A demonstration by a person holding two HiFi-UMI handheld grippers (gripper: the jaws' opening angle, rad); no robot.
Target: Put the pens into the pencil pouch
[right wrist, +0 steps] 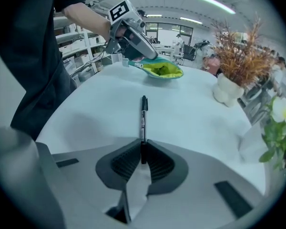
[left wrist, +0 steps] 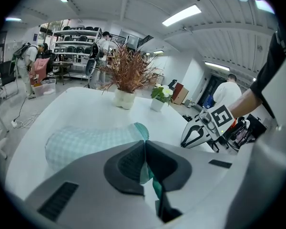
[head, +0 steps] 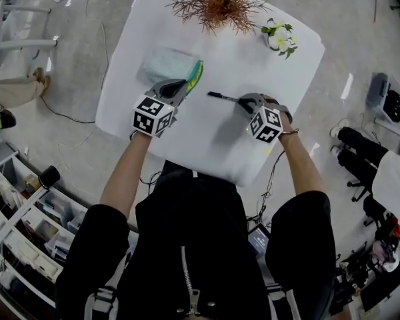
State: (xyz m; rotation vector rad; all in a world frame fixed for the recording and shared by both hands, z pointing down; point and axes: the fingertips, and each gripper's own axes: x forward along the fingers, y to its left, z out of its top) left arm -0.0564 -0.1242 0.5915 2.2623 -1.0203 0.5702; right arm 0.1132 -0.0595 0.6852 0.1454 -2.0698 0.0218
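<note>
I am pinching the pencil pouch [head: 165, 65] [left wrist: 86, 140] [right wrist: 162, 69] with my left fingers [head: 177, 89] [left wrist: 126, 163], which are pressed together on the teal rim at its mouth. The pouch is lying toward 10 o'clock on the white counter [head: 253, 59] [right wrist: 195, 113]. Its checked body is stretching away from me toward 11 o'clock, and its mouth is facing 3 o'clock. In the right gripper view the mouth is gaping and showing a green lining.

My right fingers [head: 253, 101] [right wrist: 159, 163] are closing on the near end of the black pen [head: 221, 97] [right wrist: 143, 120], with both pads against its barrel. From the head view the pen is pointing toward 9 o'clock, with its far tip near the pouch mouth but apart from it. I cannot tell whether that tip is touching the counter.

A dried plant [head: 217, 2] [right wrist: 243, 61] is standing at the counter's 12 o'clock edge. A small pot of white flowers [head: 279, 37] [left wrist: 161, 97] is sitting beside it at about 1 o'clock. Both are well apart from my fingers.
</note>
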